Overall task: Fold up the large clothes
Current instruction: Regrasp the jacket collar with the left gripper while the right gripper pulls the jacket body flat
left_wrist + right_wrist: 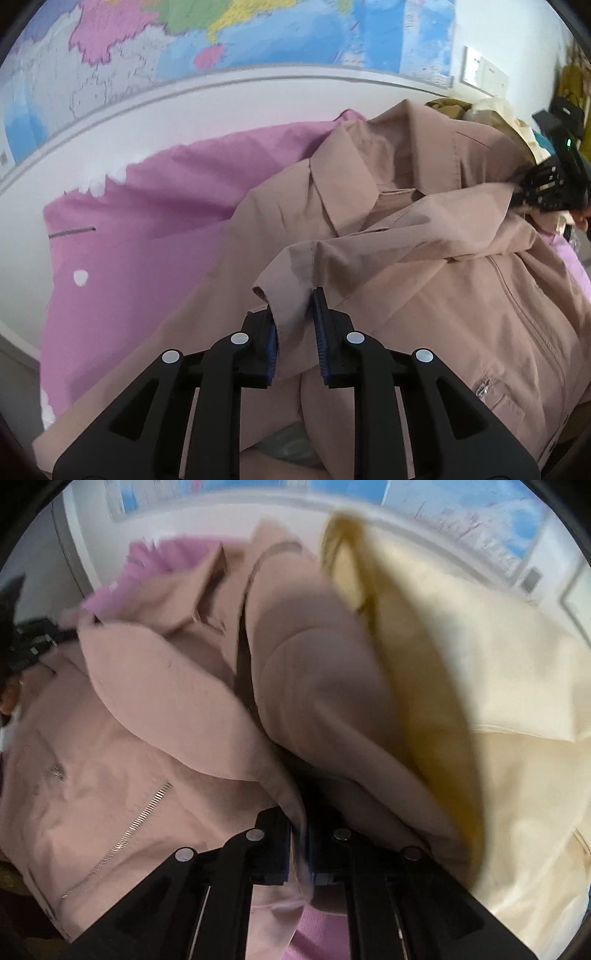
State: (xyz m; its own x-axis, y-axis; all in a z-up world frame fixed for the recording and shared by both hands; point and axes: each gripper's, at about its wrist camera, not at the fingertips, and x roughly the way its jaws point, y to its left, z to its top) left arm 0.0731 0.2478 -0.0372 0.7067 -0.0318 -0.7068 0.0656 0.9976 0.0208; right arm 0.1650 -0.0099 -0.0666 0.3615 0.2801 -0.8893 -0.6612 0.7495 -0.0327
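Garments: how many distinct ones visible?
3: beige jacket in both grippers; cream garment to its right; olive garment behind. More may be hidden.

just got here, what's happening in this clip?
A person is folding a beige jacket spread over a pink sheet. The left hand-held gripper pinches a sleeve cuff; the right hand-held gripper is shut on another jacket edge. A cream garment lies beside it.
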